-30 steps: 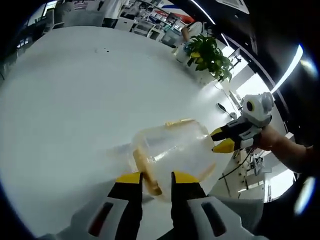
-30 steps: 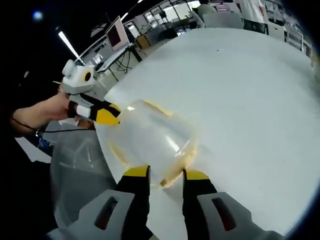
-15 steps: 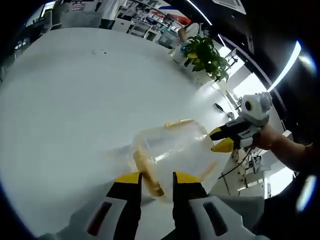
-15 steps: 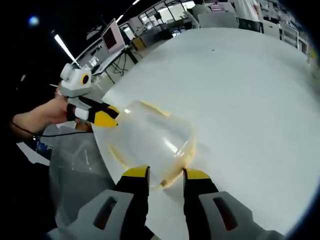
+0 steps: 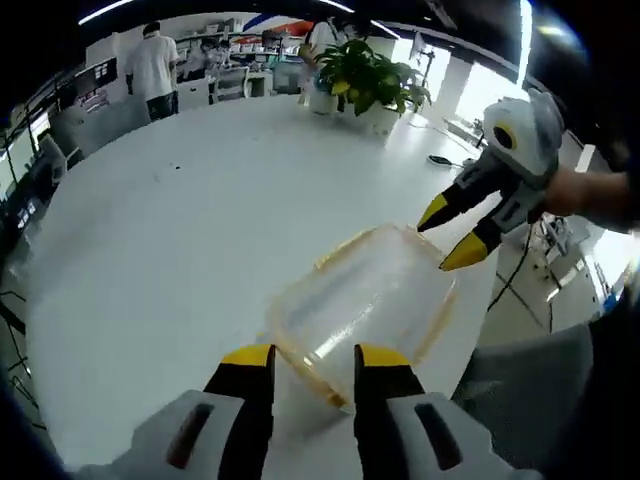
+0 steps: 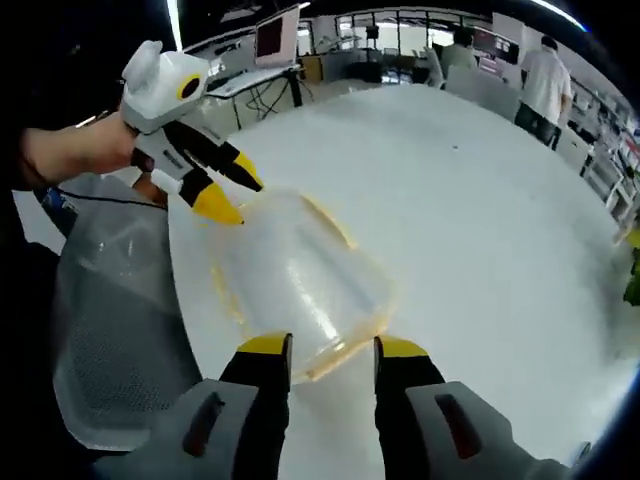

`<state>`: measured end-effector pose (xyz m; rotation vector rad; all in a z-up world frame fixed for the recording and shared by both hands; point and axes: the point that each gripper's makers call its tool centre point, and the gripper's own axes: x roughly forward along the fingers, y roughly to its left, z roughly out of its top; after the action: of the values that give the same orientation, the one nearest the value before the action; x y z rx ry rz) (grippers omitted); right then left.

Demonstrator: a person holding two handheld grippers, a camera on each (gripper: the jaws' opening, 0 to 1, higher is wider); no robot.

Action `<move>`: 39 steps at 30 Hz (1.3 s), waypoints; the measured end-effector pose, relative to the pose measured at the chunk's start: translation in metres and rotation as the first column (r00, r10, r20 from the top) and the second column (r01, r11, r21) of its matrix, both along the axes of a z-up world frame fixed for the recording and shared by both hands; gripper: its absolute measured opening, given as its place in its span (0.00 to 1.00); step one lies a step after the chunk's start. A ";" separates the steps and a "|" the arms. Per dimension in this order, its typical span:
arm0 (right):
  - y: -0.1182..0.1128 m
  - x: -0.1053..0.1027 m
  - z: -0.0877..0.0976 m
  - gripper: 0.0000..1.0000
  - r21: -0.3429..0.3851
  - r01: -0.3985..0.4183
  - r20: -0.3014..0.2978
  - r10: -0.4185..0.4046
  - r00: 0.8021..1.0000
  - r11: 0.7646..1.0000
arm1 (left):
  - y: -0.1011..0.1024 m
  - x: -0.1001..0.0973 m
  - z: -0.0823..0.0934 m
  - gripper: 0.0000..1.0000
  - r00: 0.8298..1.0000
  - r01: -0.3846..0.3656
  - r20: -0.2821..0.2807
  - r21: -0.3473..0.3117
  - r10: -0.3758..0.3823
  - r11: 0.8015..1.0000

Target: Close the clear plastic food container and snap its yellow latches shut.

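Now seen flatter and from higher, with the far gripper's tips spread wider than a second ago. Left gripper view: left gripper (image 5: 303,357) parted, straddling the near rim of the clear container (image 5: 365,300), likely bracing a yellow latch (image 5: 300,360); right gripper (image 5: 452,232) beyond, parted at the far corner. Right gripper view: right gripper (image 6: 331,346) straddling the container (image 6: 300,285) edge; left gripper (image 6: 232,197) opposite, parted, apparently steadying for snapping.
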<state>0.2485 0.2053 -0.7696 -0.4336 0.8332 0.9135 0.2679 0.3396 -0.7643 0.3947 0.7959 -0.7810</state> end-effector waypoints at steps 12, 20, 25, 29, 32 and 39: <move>0.043 0.003 0.018 0.32 0.098 -0.197 0.071 0.190 0.979 0.976 | -0.053 -0.013 0.017 0.13 0.920 0.355 0.154 0.060 -0.360 0.933; 0.063 0.007 0.022 0.33 0.117 -0.263 0.080 0.255 0.964 0.958 | -0.063 -0.020 0.009 0.17 0.909 0.395 0.112 0.081 -0.402 0.915; 0.064 0.013 0.017 0.33 0.098 -0.286 0.079 0.279 0.957 0.953 | -0.061 -0.025 0.007 0.18 0.913 0.389 0.095 0.085 -0.396 0.917; 0.063 0.018 0.016 0.33 0.091 -0.287 0.070 0.281 0.957 0.954 | -0.063 -0.031 0.005 0.22 0.911 0.396 0.090 0.089 -0.403 0.914; 0.063 0.021 0.014 0.33 0.082 -0.290 0.061 0.286 0.956 0.953 | -0.067 -0.037 0.004 0.30 0.918 0.385 0.069 0.068 -0.390 0.920; 0.064 0.029 0.010 0.34 0.055 -0.318 0.038 0.316 0.948 0.946 | -0.069 -0.046 -0.005 0.38 0.894 0.425 0.088 0.140 -0.439 0.894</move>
<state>0.2773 0.2692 -0.7599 -0.5364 0.7183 1.2250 0.2221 0.2707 -0.7691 0.7344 0.6499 -1.1194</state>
